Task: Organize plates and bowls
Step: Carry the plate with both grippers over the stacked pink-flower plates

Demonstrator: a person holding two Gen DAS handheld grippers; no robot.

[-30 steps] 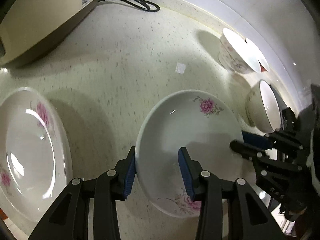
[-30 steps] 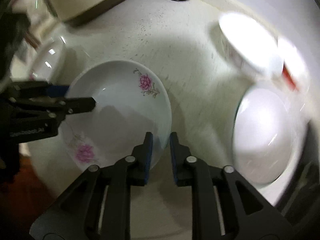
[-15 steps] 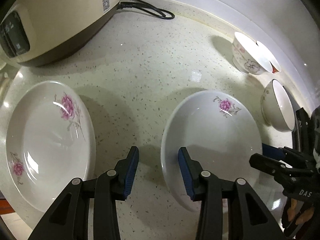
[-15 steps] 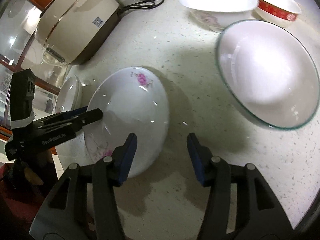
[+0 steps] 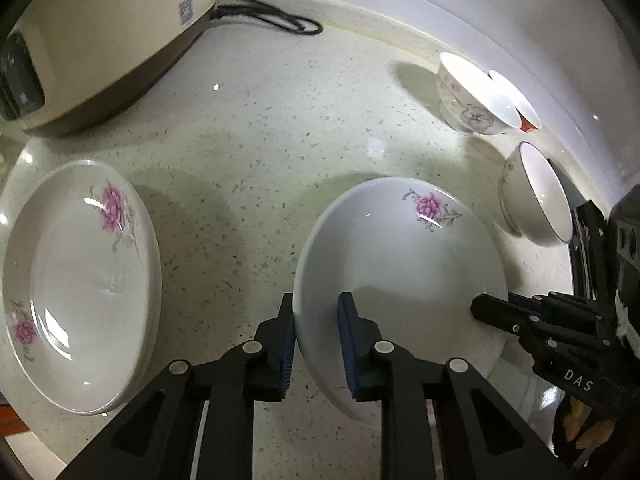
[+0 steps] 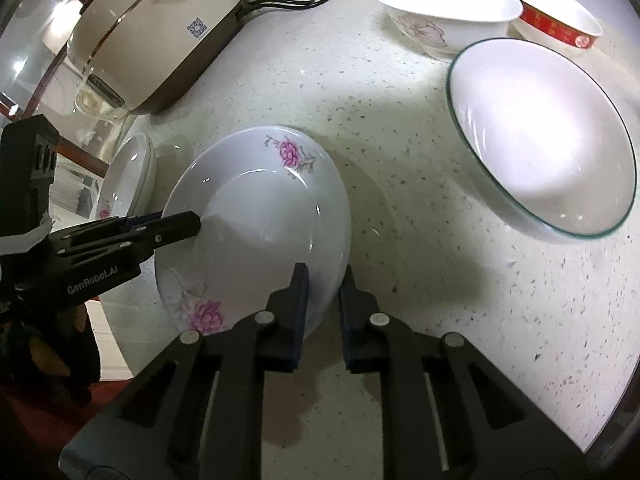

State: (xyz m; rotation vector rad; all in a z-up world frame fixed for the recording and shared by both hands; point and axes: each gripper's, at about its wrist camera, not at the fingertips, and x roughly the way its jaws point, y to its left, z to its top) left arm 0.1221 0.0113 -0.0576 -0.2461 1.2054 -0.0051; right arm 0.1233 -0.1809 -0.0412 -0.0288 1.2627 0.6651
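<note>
A white plate with pink flowers (image 5: 400,264) (image 6: 256,216) is tilted above the speckled counter. My left gripper (image 5: 316,320) is shut on its near rim in the left wrist view. My right gripper (image 6: 324,292) is shut on its opposite rim; it also shows at the right of the left wrist view (image 5: 496,310). A stack of matching flowered plates (image 5: 76,276) (image 6: 128,172) lies at the left. A large green-rimmed bowl (image 6: 540,136) (image 5: 536,196), a flowered bowl (image 6: 440,12) (image 5: 472,100) and a red-banded bowl (image 6: 556,16) stand at the right.
A beige rice cooker (image 5: 92,36) (image 6: 152,36) with a black cord (image 5: 272,20) stands at the back left. The white wall (image 5: 480,12) runs behind the bowls. The counter edge (image 6: 112,340) drops off by the plate stack.
Both grippers were open around the plate's rims half a second ago and have closed on them. One second ago the right gripper was also shut on the rim.
</note>
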